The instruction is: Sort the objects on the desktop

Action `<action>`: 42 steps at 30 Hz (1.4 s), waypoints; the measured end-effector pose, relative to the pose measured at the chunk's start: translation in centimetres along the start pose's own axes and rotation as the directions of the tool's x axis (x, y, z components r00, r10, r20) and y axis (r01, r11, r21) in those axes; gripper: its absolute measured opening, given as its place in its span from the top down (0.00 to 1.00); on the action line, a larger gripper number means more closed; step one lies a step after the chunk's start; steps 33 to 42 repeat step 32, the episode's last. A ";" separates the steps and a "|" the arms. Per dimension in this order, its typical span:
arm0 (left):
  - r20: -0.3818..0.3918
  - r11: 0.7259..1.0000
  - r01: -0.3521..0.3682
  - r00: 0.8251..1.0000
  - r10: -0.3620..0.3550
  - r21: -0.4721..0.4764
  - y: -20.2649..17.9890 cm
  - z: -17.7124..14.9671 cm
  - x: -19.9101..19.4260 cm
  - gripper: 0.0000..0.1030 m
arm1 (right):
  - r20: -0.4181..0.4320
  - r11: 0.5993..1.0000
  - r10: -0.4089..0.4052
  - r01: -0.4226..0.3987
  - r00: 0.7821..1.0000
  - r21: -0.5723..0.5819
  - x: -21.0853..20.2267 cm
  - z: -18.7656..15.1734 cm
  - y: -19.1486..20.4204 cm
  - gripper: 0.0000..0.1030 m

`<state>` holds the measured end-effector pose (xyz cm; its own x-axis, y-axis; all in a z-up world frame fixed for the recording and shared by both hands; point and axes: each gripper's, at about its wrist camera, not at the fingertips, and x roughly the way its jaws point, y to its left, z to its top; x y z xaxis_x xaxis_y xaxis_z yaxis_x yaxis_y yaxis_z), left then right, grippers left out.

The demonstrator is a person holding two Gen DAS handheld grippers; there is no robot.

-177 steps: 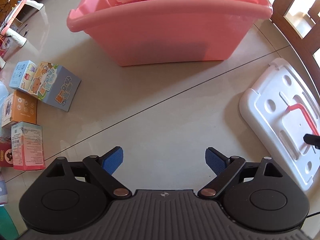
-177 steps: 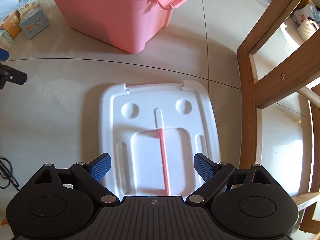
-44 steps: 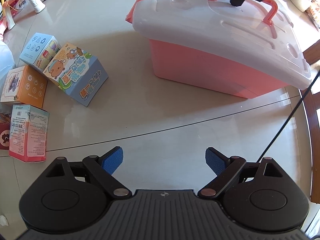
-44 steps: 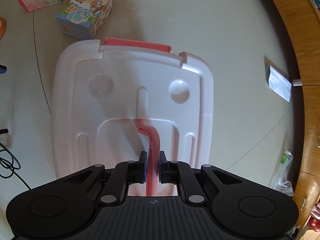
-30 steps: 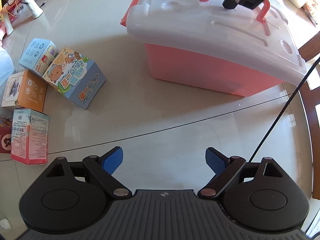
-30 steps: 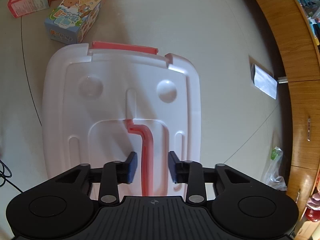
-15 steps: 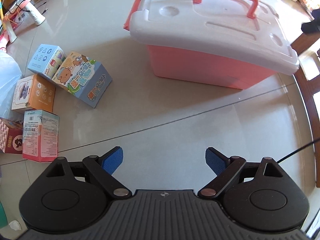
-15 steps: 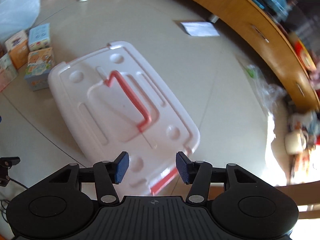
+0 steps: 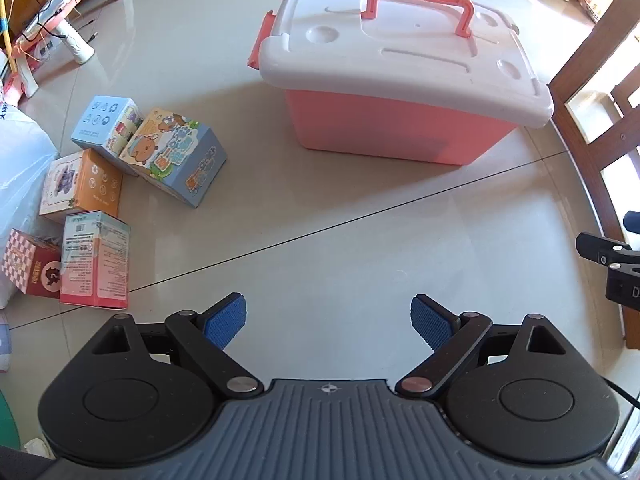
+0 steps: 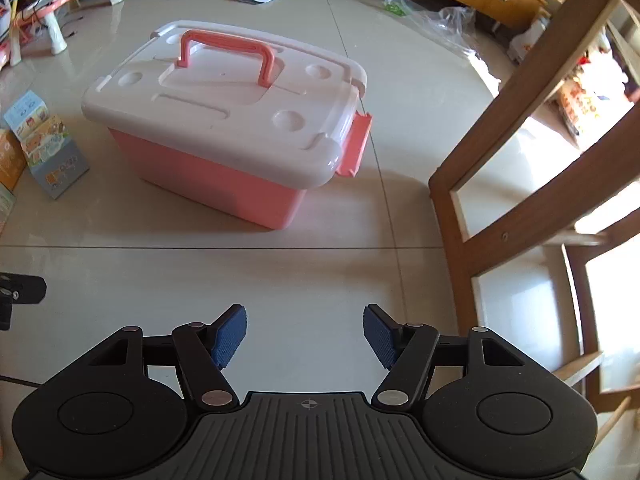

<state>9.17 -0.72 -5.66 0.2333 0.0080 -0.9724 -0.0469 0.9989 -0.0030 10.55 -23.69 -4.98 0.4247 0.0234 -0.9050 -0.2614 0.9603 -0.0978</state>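
A pink storage bin [image 9: 384, 128] stands on the tiled floor with its white lid [image 9: 400, 60] on top and the pink handle [image 9: 416, 0] upright. It also shows in the right wrist view [image 10: 208, 176], lid [image 10: 224, 108] seated. My left gripper [image 9: 328, 322] is open and empty, low over the floor in front of the bin. My right gripper [image 10: 304, 332] is open and empty, back from the bin. Part of it shows at the right edge of the left wrist view [image 9: 612, 264].
Several small cartons lie left of the bin: a blue bear box [image 9: 176, 160], an orange box [image 9: 80, 184], a pink-and-white box [image 9: 96, 264]. A white plastic bag [image 9: 20, 160] sits at far left. Wooden chair legs [image 10: 520, 152] stand to the right.
My right gripper let go of the lid handle, opened and drew back and away from the bin. The lid now rests on the bin. My left gripper stayed open.
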 end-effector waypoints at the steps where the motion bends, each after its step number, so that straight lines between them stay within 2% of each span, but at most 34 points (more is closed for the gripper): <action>1: 0.003 1.000 -0.003 1.000 0.003 -0.002 0.2 -0.1 0.0 0.11 | 0.006 0.999 0.012 -0.013 1.000 0.041 0.0 -0.4 -0.1 0.41; 3: 0.016 1.000 -0.004 1.000 0.004 -0.008 0.6 -0.1 -0.2 0.11 | 0.026 0.994 0.024 -0.027 0.999 0.109 -0.2 -1.0 -0.2 0.41; 7: 0.054 1.000 0.001 0.999 0.001 -0.023 1.3 0.0 -0.4 0.11 | 0.026 0.985 -0.005 0.001 1.000 0.173 -0.2 -2.1 0.3 0.41; 15: 0.149 0.998 0.014 0.989 -0.022 0.054 -0.8 -0.3 -1.8 0.11 | 0.060 0.933 0.044 -0.063 0.997 0.353 -0.4 -5.6 3.4 0.41; 21: 0.211 0.994 0.008 0.977 -0.032 0.113 -2.4 -0.7 -3.3 0.10 | 0.042 0.951 0.047 -0.058 0.998 0.305 -1.1 -7.3 6.0 0.41; 23: 0.225 0.992 0.000 0.974 -0.028 0.127 -2.8 -1.0 -3.8 0.04 | 0.050 0.957 0.041 -0.054 0.998 0.286 -1.8 -7.4 6.4 0.41; 27: 0.270 0.988 -0.029 0.963 -0.013 0.152 -3.2 -1.8 -4.9 0.04 | 0.075 0.956 0.041 -0.060 0.996 0.286 -3.0 -7.6 6.8 0.40; 31: 0.294 0.989 -0.003 0.955 -0.042 0.149 -2.9 -2.4 -6.0 0.04 | 0.085 0.952 0.039 -0.063 0.996 0.299 -3.9 -8.0 7.0 0.40; 42: 0.294 0.988 0.008 0.954 -0.053 0.152 -2.8 -2.5 -6.3 0.04 | 0.088 0.951 0.037 -0.062 0.995 0.302 -4.2 -8.1 7.0 0.40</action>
